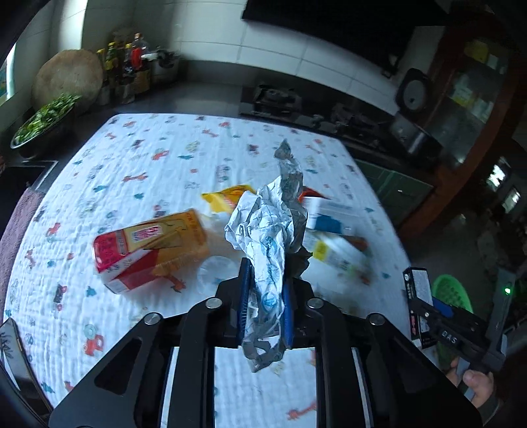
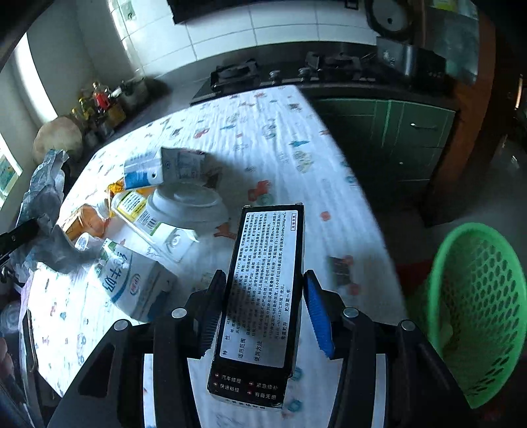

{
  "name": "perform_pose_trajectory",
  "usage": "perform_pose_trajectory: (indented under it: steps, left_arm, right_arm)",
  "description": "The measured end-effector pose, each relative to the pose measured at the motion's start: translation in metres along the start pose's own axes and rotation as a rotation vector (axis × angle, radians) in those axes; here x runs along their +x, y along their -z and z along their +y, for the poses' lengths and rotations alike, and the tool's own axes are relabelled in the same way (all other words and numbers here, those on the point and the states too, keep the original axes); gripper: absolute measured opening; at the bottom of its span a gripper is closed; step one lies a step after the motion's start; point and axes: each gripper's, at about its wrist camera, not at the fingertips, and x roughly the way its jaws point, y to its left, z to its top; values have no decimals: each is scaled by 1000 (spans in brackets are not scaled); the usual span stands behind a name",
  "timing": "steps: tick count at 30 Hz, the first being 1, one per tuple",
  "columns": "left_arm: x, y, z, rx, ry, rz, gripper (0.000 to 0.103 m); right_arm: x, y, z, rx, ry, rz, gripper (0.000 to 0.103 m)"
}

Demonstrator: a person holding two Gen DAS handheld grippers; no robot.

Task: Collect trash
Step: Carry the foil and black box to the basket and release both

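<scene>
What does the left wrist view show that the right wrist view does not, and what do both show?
Only the left wrist view shows the bowl of greens and the left gripper shut on the crumpled wrapper. Only the right wrist view shows the white lid and the printed face of the black box in the right gripper. Both show the tablecloth, cartons and the green basket.

Patterned cloth (cartoon print) bears cartons.

Home kitchen: gas stove, tiled wall, condiment bottles, green cabinets.
</scene>
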Motion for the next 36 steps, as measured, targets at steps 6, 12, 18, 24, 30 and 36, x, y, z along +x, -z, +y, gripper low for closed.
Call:
perform_pose_trajectory:
  steps: [6,12,18,24,30,36]
  left_arm:
    - [-11,9,-31,47,69,-4,16]
    - [-9,19,-77,119,163,30,16]
    - [-7,28,-131,203,231,47,16]
    - [-2,36,-182,286,285,61,16]
    - [8,42,-224,328,326,85,16]
    - [23,50,-268,370,364,111,16]
  right_arm:
    - [-23,8,-37,39,48,-29,47]
    - [-45,24,-94,117,137,-43,47]
    - [-60,44,-157,191,233,-33,48]
    - [-67,56,-203,240,297,-27,49]
    - [-71,64,-230,269,322,-28,51]
    - [-83,71,-242,272,330,-52,58]
